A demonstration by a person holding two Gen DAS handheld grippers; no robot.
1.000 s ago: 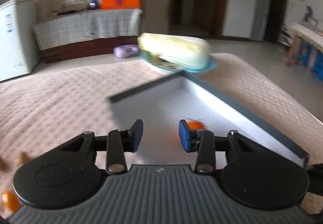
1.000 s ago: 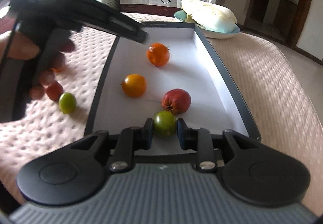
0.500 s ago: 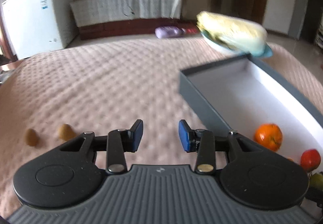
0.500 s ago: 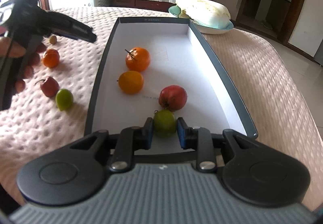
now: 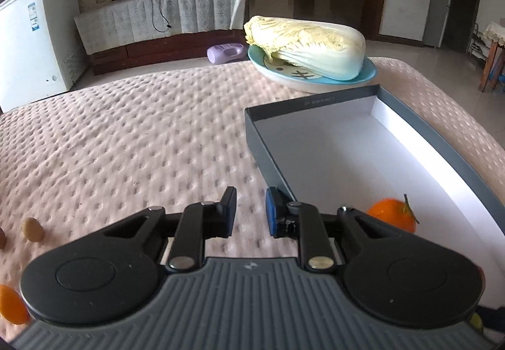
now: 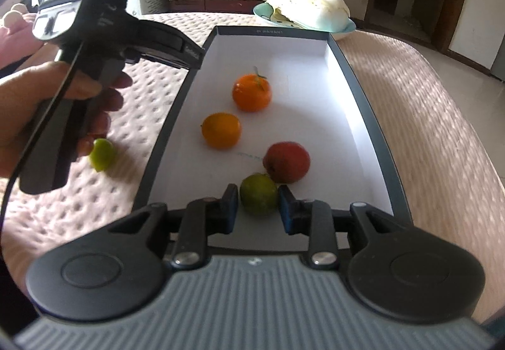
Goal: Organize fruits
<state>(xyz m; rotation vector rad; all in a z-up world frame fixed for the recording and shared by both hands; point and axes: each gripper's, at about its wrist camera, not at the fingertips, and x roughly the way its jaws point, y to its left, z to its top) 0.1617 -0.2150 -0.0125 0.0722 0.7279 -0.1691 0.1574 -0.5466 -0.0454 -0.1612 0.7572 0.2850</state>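
A grey tray with a white floor [image 6: 347, 72] lies on the pink quilted table. In it are an orange with a stem [image 6: 251, 92], a second orange fruit [image 6: 221, 130], a red fruit [image 6: 286, 161] and a green fruit [image 6: 259, 194]. My right gripper [image 6: 257, 212] has its jaws slightly apart around the green fruit, with small gaps on both sides. My left gripper [image 5: 251, 212] is open and empty above the cloth just left of the tray [image 5: 262, 141]. The stemmed orange [image 5: 391, 219] shows at its right.
A green fruit [image 6: 101, 154] lies on the cloth left of the tray. A small tan fruit [image 5: 31, 229] and an orange fruit [image 5: 12, 304] lie at the left. A blue plate [image 5: 366, 73] with a cabbage [image 5: 306, 45] stands beyond the tray.
My left gripper has swung from over the tray to the cloth left of it. My right gripper's jaws have opened slightly around the green fruit, which now rests in the tray.
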